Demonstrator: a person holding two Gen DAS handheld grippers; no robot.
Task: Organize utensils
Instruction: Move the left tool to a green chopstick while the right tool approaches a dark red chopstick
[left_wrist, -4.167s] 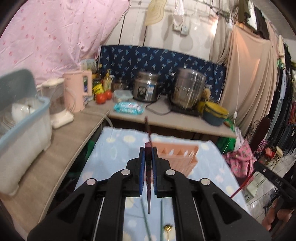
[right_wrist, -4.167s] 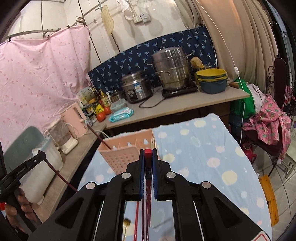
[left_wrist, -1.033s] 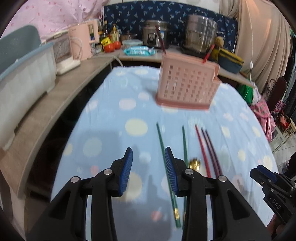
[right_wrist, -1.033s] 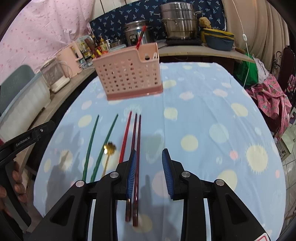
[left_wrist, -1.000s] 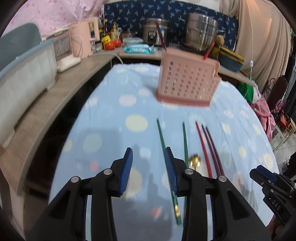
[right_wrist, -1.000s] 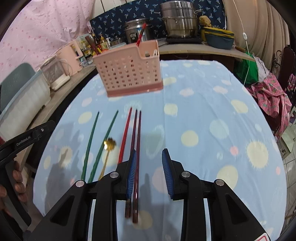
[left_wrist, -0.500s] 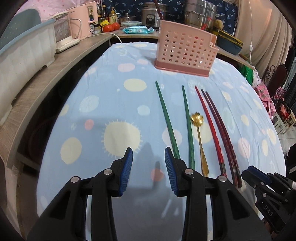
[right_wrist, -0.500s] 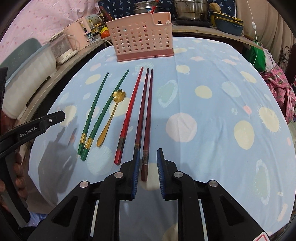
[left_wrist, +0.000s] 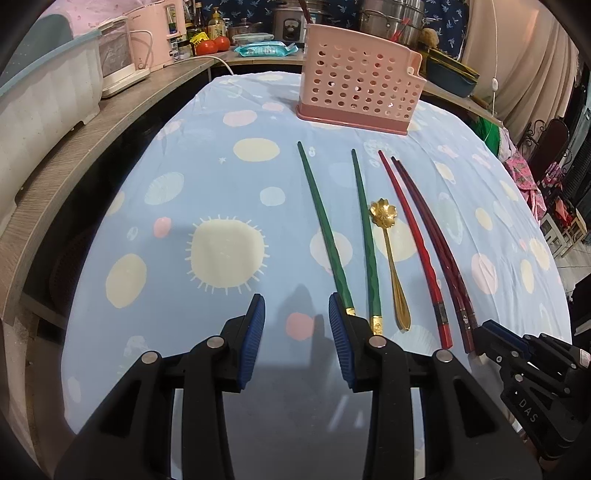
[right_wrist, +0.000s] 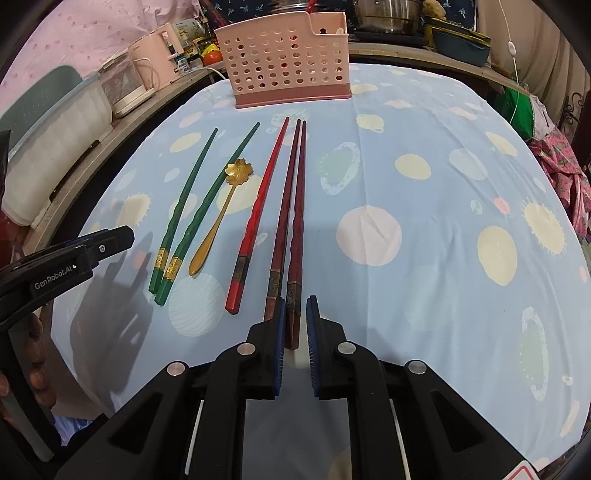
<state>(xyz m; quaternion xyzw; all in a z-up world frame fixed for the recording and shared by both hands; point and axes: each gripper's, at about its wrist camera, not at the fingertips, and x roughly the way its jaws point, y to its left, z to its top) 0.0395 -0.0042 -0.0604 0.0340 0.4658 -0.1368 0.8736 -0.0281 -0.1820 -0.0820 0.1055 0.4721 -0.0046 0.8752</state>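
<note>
Right claw (right_wrist: 294, 317) has just been narrowing, butt of the rightmost dark red chopstick (right_wrist: 296, 236) between its blue pads; whether they press it, can't tell. Left claw (left_wrist: 296, 325) open, nothing in it, over the cloth just left of the green chopsticks (left_wrist: 325, 225). Table (left_wrist: 184, 192) with spotted blue cloth carries everything. Pink basket (left_wrist: 358, 92) upright at far edge. Lying in a row: two green chopsticks, red chopstick (left_wrist: 413, 240), two dark red ones. Gold spoon (left_wrist: 388, 251) between green and red.

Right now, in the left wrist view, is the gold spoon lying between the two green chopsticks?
No, the gold spoon lies to the right of both green chopsticks, between them and the red chopstick.
</note>
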